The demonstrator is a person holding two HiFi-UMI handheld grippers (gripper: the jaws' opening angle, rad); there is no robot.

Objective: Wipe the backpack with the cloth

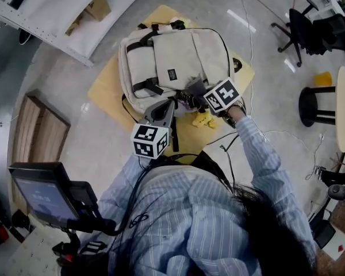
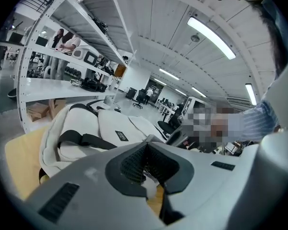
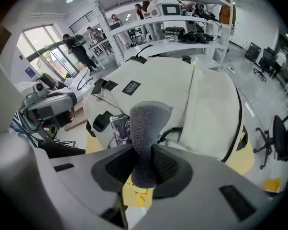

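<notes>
So the right gripper (image 3: 144, 163) is clamped on a grey cloth (image 3: 146, 121), which sticks up out of the jaws, and from the head view it's sitting right at the near right edge of the beige backpack (image 1: 178, 56). The bag lies flat on a yellowish low table (image 1: 103, 88). The left gripper (image 2: 146, 158) is pinched closed on nothing that I can see, hanging just off the bag's near side. My read is the pickup is done and the wiping has barely started, so basically the whole front panel, far end and sides are left.
</notes>
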